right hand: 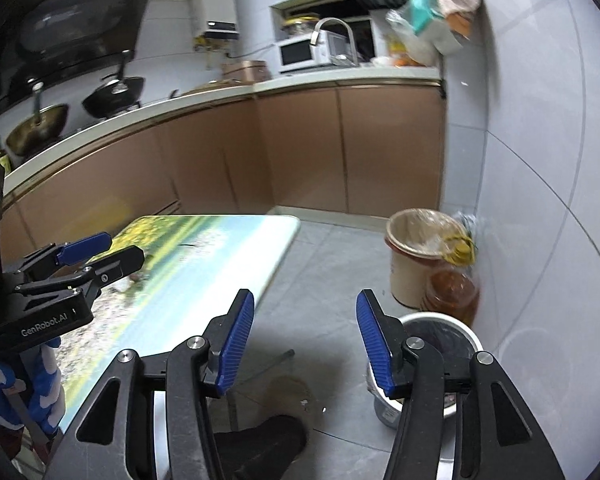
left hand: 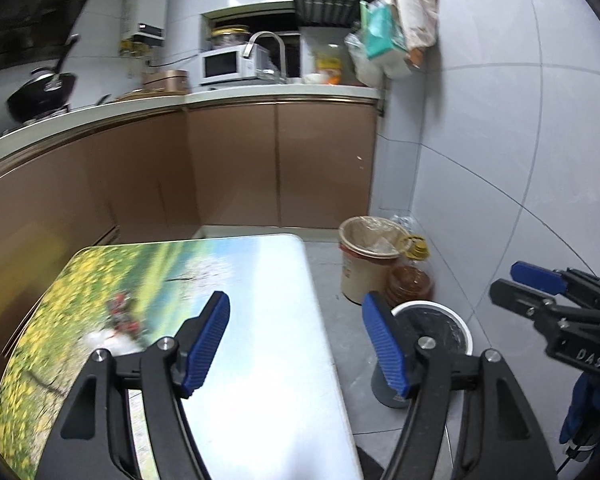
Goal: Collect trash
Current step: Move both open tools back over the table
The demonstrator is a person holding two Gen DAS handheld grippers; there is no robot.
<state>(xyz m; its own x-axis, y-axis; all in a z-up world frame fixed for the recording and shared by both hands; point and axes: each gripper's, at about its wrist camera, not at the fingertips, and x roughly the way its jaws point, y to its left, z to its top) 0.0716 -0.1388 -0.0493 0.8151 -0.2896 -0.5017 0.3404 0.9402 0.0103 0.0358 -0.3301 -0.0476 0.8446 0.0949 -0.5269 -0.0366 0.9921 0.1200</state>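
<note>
— Nearest to you, what is it?

— Blue ribbed pads (left hand: 208, 344) on black finger links, those of my left gripper (left hand: 300, 344); its jaws stand wide apart with nothing between them. It hangs over the right edge of the glossy rectangular table printed with a yellow-flower meadow and sky (left hand: 260, 360).

— And the other claw?

— My right gripper (right hand: 306, 342) is spread open too, empty, above the grey tiled floor (right hand: 332, 272). From the left camera it shows at about three o'clock (left hand: 556, 300); from the right camera the left one sits at nine o'clock (right hand: 84, 260).

— Where does the trash go?

— Round grey bin with a white rim and black liner (left hand: 440, 328), on the floor just right of the table, at four o'clock in the left view and partly behind my right-hand pad. In the right view it lies at four o'clock as well (right hand: 444, 332). Beyond it, at one o'clock, stand a beige bucket lined with a clear plastic bag (right hand: 416, 264) and an amber oil jug with a yellow cap (right hand: 456, 288), touching each other beside the pale tiled wall (right hand: 540, 160).

— Any loose trash?

— On the table I see a blurred red-and-white patch (left hand: 120, 320); I cannot tell whether it is print or an object.
</note>
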